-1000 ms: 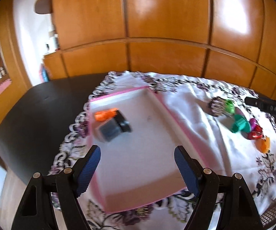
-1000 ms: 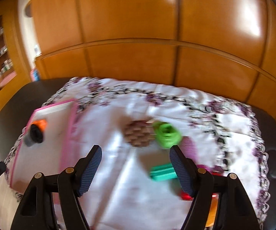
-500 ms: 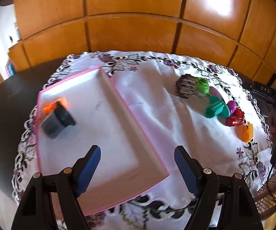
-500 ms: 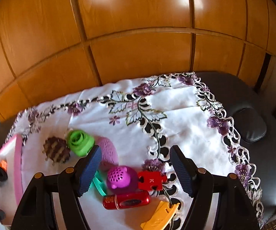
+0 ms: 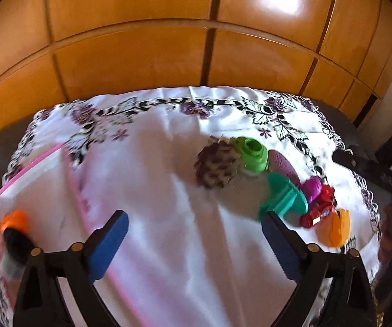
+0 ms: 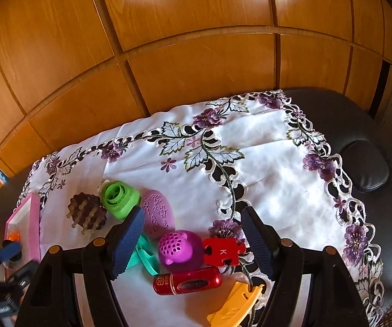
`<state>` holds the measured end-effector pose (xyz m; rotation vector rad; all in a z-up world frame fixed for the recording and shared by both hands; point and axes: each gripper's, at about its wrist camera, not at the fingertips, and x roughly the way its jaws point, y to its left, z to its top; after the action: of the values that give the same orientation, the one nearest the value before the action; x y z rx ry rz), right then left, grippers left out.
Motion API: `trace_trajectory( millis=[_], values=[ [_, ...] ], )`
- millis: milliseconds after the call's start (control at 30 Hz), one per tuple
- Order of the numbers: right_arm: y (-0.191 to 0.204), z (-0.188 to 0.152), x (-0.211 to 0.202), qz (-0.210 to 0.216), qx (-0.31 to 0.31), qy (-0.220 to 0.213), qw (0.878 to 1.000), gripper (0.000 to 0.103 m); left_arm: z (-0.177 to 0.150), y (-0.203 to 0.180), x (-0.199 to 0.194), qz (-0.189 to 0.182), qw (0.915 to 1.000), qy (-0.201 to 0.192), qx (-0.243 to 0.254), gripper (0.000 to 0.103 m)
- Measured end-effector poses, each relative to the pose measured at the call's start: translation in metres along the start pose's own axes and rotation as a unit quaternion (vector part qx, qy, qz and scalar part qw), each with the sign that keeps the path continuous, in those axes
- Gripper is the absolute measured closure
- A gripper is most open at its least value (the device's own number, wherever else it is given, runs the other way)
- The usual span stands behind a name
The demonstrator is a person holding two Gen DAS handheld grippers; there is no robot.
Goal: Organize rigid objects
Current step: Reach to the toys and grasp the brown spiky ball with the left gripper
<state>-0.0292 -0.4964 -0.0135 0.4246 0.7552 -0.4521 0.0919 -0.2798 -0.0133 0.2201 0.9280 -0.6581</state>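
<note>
Pink-rimmed shallow white tray (image 5: 36, 163) at nine o'clock on the embroidered white tablecloth (image 6: 264, 163), containing an orange plastic piece (image 5: 15, 219) and a dark cylinder (image 5: 15, 248); left gripper (image 5: 193, 245) and right gripper (image 6: 193, 241) both spread apart, empty, above the magenta perforated plastic dome (image 6: 181, 248).

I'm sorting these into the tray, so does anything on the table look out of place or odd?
Nothing is damaged or spilled. The loose pieces sit bunched on the tablecloth outside the pink tray: the red K puzzle piece touches the purple perforated piece.
</note>
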Motion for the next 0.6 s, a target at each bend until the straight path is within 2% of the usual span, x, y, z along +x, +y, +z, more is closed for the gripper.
trace_trajectory(
  millis=[100,400,533,567,600],
  values=[
    [-0.001,0.0,0.0,0.003,0.003,0.001,1.0,0.029,0.013,-0.004,0.019,-0.014,0.9999,0.009,0.0,0.0],
    [-0.006,0.003,0.006,0.015,0.022,0.015,1.0,0.029,0.043,-0.007,0.073,-0.001,0.999,0.04,-0.022,0.0],
    [-0.006,0.003,0.008,0.015,0.024,0.02,0.999,0.029,0.05,-0.015,0.084,-0.023,0.9984,0.048,-0.018,0.0],
    [-0.007,0.004,0.009,0.015,0.024,0.02,0.999,0.029,0.051,-0.017,0.088,-0.018,0.9986,0.047,-0.017,0.003],
    [-0.006,0.004,0.009,0.013,0.023,0.02,0.999,0.029,0.051,-0.017,0.09,-0.012,0.9989,0.043,-0.017,0.01]
  ],
)
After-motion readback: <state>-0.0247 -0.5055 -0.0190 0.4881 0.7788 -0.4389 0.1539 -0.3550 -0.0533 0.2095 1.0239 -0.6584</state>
